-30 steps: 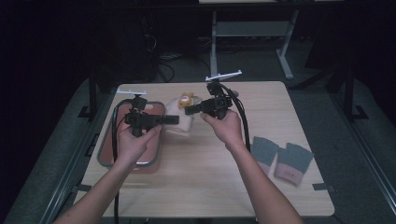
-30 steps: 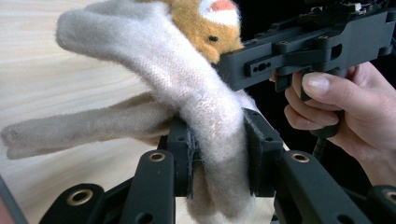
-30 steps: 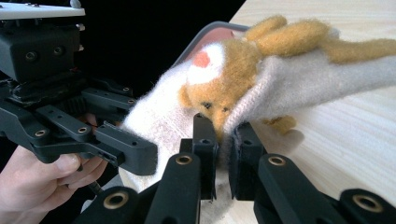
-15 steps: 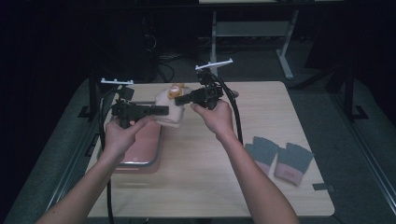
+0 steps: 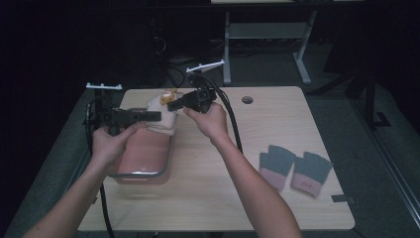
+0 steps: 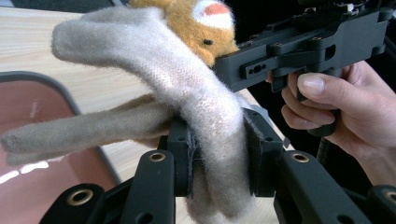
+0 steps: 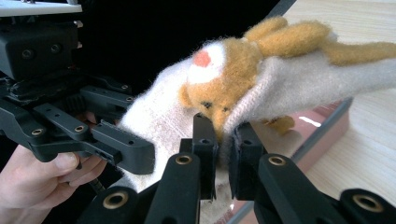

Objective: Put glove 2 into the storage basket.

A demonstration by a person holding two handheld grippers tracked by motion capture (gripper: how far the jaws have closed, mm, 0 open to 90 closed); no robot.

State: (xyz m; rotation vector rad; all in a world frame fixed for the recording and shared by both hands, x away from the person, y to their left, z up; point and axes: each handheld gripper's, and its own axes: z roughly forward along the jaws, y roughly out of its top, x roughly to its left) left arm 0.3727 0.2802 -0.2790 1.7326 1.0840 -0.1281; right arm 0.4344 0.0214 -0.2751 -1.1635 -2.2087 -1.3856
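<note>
Fleece mitten (image 5: 162,118) with plush animal face, upper left of frame, clenched by both left tool (image 6: 217,149) and right tool (image 7: 223,156) above pink tray (image 5: 143,173). Likely mid-transfer; next needs coordinated lowering onto the surface (image 5: 213,198).

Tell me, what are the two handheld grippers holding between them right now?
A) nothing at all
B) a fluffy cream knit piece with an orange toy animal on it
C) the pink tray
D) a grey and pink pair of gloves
B: the left gripper and the right gripper each pinch the fluffy cream knit piece, held up over the pink tray, while the gloves lie untouched on the table.
</note>
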